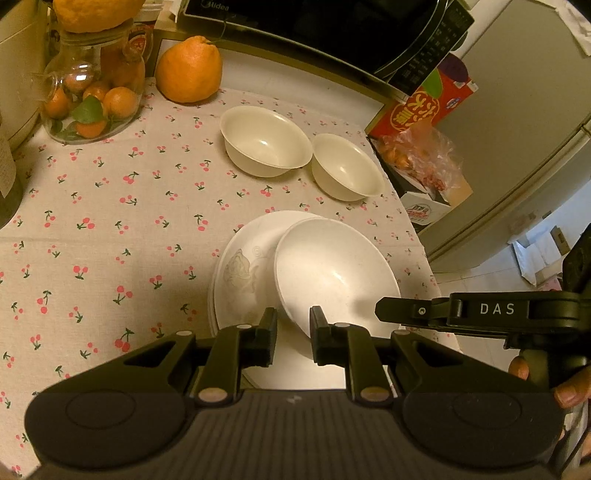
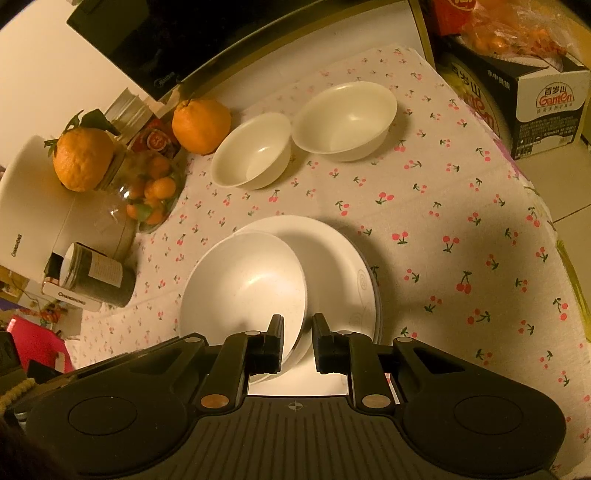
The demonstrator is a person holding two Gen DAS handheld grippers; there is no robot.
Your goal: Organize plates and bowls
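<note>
A white shallow bowl [image 1: 332, 269] [image 2: 243, 288] lies tilted and off-centre on a stack of white plates [image 1: 243, 266] [image 2: 332, 258] on the cherry-print cloth. My left gripper [image 1: 293, 328] is nearly closed over the bowl's near rim, which runs between its fingers. My right gripper [image 2: 298, 332] grips the same bowl's rim further round; in the left wrist view its tip [image 1: 380, 310] shows at the bowl's right side. Two cream bowls [image 1: 266, 140] [image 1: 345, 168] stand side by side behind the stack, also seen in the right wrist view [image 2: 251, 155] [image 2: 345, 120].
A large orange [image 1: 188, 70] and a glass jar of small oranges [image 1: 88, 99] stand at the back left, under a black microwave [image 1: 332, 26]. Boxes and a bag of fruit [image 1: 421, 155] crowd the table's right edge. A dark tin [image 2: 96, 275] lies beside a white appliance [image 2: 33, 206].
</note>
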